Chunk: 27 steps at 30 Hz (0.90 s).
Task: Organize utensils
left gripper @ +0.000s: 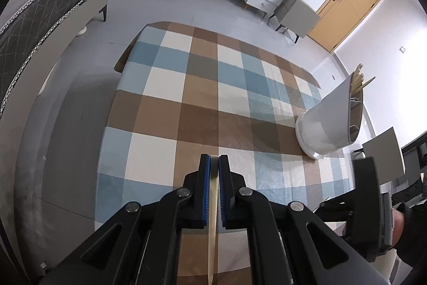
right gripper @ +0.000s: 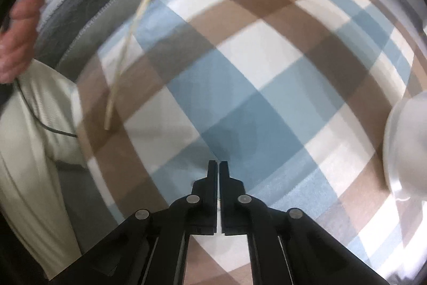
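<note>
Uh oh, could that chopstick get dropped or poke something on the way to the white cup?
Maybe. The left gripper pinches one chopstick along a short stretch only, so the long loose end could swing or slip out. The white holder already has chopsticks sticking out, so a new one might knock against them at the rim. The right gripper is shut on nothing, and its view is blurred, so it could bump the holder beside it.

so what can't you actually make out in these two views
- Chopstick in the shut left gripper: left wrist view, lower end cut off by the frame edge.
- White utensil holder: left wrist view, its wall hides how many chopsticks it holds.
- Holder in the right wrist view: blurred, cut by the edge.
- Right gripper: shut, nothing visibly held.
</note>
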Tool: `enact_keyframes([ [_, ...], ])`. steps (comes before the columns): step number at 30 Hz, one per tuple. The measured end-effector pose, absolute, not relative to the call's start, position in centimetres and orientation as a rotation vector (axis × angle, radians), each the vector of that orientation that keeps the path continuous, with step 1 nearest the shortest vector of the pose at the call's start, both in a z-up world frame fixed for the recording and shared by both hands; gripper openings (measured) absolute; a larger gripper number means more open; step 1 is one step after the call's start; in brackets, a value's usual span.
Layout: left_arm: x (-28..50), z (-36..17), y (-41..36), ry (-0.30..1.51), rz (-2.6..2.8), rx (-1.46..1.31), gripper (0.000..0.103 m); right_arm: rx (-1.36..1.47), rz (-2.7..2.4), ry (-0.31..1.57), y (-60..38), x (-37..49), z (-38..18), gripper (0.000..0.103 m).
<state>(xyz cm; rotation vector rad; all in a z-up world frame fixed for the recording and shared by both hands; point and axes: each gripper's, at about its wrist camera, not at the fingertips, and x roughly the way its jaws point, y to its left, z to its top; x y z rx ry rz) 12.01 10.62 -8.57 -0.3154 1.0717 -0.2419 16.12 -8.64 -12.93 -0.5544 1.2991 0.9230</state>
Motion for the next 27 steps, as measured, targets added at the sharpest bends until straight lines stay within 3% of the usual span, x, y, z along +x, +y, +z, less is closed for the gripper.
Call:
enact_keyframes([
  [2, 11.9, -8.5, 10.6, 1.070, -0.243, -0.311, 0.002, -0.638, 0.996, 1.283, -8.3, 15.1, -12.2, 0.008],
  [4, 11.9, -8.4, 10.6, 1.070, -0.249, -0.314, 0.002, -0.767, 1.033, 1.272, -8.5, 13.5, -12.3, 0.035],
  [12, 12.1, -8.4, 10.7, 1.068, -0.250, -0.317, 0.002, -0.953, 1.075, 1.278, -7.7, 12.6, -14.5, 0.039],
  [15, 12.1, -8.4, 10.8, 1.067, -0.249, -0.322, 0.002, -0.989, 1.098, 1.244, -7.8, 12.0, -14.4, 0.035],
  [18, 12.1, -8.4, 10.9, 1.065, -0.248, -0.322, 0.002, -0.972, 1.085, 1.217, -7.9, 12.4, -13.9, 0.009],
  [19, 12.1, -8.3, 11.0, 1.062, -0.247, -0.326, 0.002, -0.962, 1.069, 1.205, -7.9, 12.6, -13.9, 0.005],
  [27, 11.1, -7.4, 10.2, 1.035, -0.262, -0.340, 0.002, -0.661, 0.925, 1.133, -9.9, 13.7, -12.5, 0.005],
])
